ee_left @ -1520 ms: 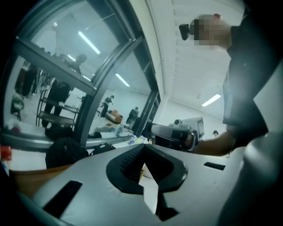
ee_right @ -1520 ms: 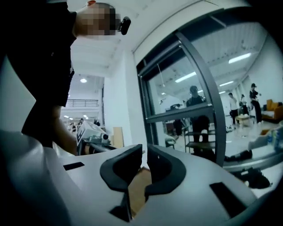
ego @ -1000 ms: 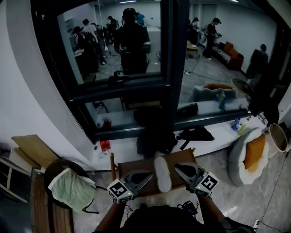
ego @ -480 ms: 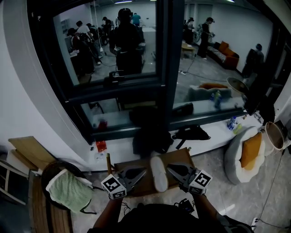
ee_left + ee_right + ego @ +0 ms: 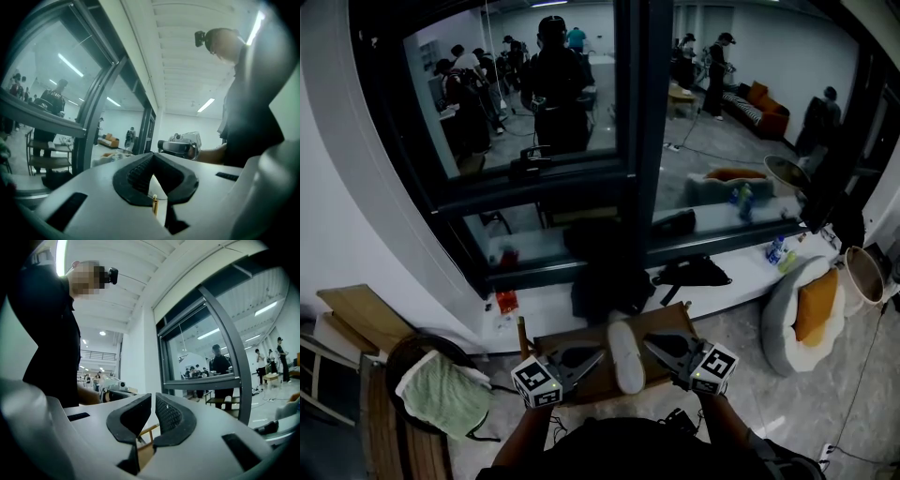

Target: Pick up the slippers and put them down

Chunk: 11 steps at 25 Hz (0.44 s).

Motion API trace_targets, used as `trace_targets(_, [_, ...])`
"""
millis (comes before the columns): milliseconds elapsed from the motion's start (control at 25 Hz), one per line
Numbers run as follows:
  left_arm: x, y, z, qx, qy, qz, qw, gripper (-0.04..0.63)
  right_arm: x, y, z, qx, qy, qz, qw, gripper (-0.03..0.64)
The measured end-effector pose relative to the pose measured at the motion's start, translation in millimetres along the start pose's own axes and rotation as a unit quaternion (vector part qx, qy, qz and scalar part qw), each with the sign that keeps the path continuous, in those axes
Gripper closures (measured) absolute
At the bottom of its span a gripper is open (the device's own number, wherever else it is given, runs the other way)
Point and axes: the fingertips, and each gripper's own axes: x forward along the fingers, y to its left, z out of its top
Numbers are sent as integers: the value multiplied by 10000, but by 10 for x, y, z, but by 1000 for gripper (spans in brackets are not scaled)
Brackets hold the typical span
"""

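On the stool (image 5: 664,321), a slipper (image 5: 626,356) lies between left gripper (image 5: 596,354) and right gripper (image 5: 648,343), jaws together.

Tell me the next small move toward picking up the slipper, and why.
Probably open the fingers of the right gripper and ease it toward the white slipper. The slipper lies on the wooden table with the left gripper and the right gripper on either side of it. Both are shut and empty, so neither can take it yet.
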Motion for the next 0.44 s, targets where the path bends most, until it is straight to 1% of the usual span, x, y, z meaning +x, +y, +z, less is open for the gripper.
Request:
trace_targets(120, [48,-6,-24,-93,57,-12,9999,586,-23,-2,1,-9,10,11,10000,578])
trace_targets(240, [84,-50,-51,-171,83,-134,9997,586,-39,-24,-13,42,-6,-28,10000,578])
trace_targets(440, [95,-89,-27,-154,-11,-195,9997,586,-67,-115,-52,115,24,-127,9999,578])
